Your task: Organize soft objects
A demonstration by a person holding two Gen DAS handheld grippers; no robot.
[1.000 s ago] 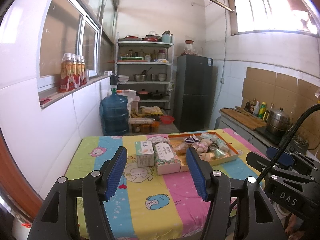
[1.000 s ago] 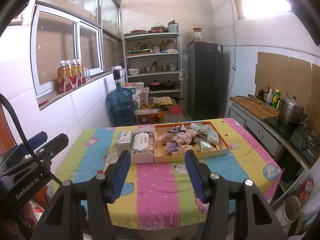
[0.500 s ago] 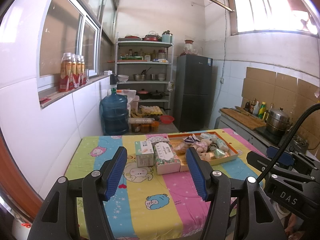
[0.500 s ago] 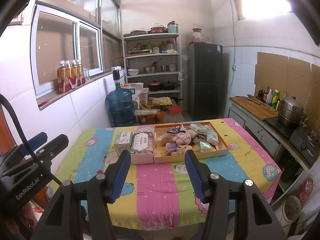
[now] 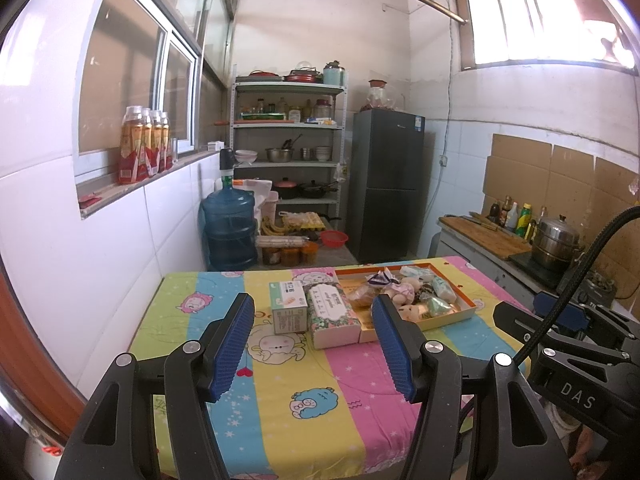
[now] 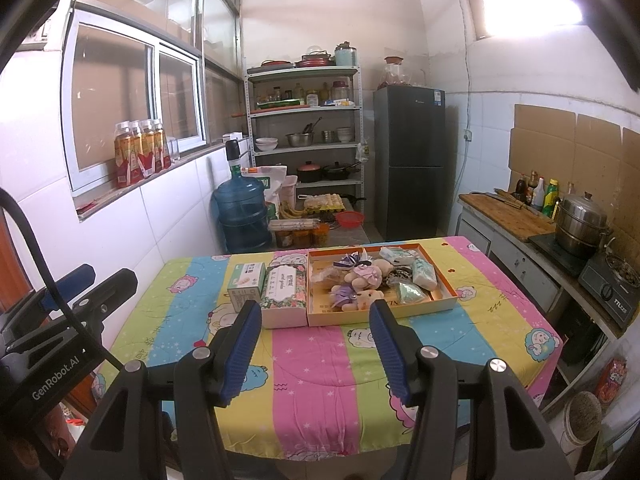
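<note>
The left hand-held gripper (image 5: 313, 336) is held over the near edge of the surface (image 6: 320, 360), jaws apart and empty. The right hand-held gripper (image 6: 314, 340) is held likewise, jaws apart, clamping nothing. From left to right at the far side of the surface: a small green-and-white carton (image 6: 247, 285), a floral tissue box (image 6: 285, 294), then an orange-rimmed tray (image 6: 440, 308) holding plush toys (image 6: 362, 280) and soft packets (image 6: 423, 274). All soft items lie inside the tray. This fits either sorting ahead or sorting finished. Individual items in the pile are hard to distinguish; some are possibly hair accessories.
</note>
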